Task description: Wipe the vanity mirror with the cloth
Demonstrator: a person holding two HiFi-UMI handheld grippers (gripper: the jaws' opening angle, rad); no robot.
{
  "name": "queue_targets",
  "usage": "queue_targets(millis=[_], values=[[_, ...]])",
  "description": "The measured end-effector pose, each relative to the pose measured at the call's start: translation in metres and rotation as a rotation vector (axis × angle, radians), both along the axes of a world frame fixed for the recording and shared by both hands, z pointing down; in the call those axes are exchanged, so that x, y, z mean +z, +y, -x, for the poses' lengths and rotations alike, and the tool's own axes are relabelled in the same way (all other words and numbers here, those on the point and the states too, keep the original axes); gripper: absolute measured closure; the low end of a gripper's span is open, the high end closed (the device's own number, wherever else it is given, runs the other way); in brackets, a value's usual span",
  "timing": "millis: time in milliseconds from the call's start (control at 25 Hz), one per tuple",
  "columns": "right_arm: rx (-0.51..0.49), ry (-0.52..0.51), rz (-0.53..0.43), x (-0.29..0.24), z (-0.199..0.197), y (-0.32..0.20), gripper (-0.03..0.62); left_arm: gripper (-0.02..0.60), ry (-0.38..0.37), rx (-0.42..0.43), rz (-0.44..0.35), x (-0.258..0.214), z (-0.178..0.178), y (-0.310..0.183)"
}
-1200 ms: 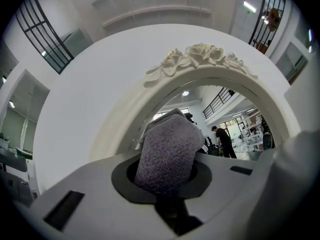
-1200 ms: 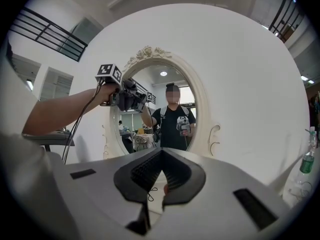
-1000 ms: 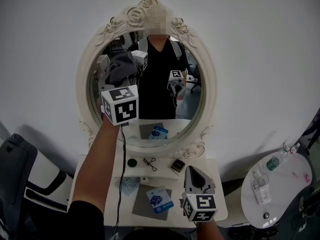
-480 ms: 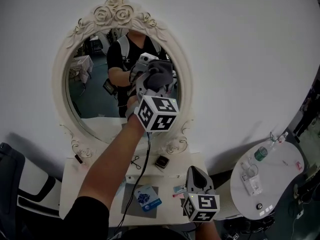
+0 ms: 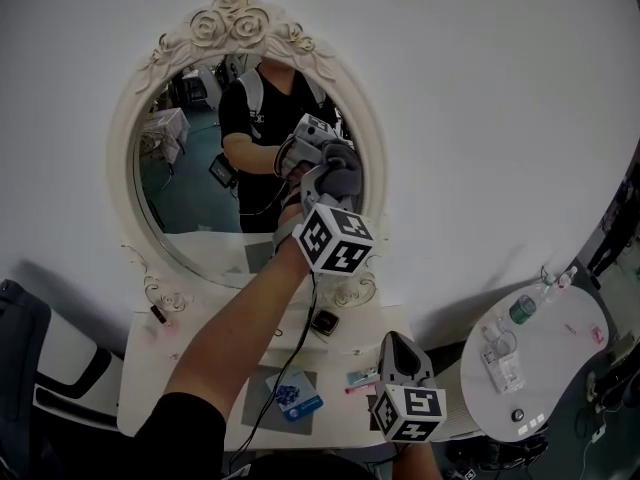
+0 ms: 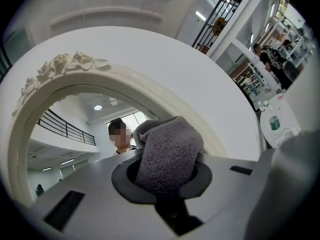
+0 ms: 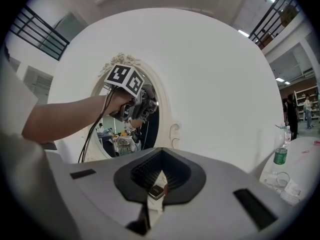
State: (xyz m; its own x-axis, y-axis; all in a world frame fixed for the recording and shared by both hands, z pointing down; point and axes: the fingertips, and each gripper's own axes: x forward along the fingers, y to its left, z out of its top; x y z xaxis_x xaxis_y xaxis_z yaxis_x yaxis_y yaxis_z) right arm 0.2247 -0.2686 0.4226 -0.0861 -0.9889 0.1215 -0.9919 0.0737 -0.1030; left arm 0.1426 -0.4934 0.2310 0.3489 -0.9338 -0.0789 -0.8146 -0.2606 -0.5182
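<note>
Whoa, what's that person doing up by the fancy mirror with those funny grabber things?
A person is wiping the oval white-framed vanity mirror. The left gripper has its fingers shut on a fuzzy grey cloth and holds it up at the right side of the glass. The right gripper hangs low over the white table, with its fingers together and nothing between them.

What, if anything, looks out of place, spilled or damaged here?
Nothing stands out. The left gripper is shut on the grey cloth, held at the right side of the vanity mirror, whose frame looks intact. The right gripper hangs shut and empty above the table, where nothing appears spilled.
</note>
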Motion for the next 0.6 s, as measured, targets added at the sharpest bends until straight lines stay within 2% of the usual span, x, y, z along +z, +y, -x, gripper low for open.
queue_targets(millis=[240,600], values=[[-0.089,0.020,-0.001,-0.002,0.042,-0.012,0.591,0.525,0.066,-0.109,-0.021,-0.007,0.081,0.000],[-0.265,0.058,-0.003,-0.002,0.125,-0.028,0.591,0.525,0.173,-0.372,-0.042,-0.018,0.252,-0.001]])
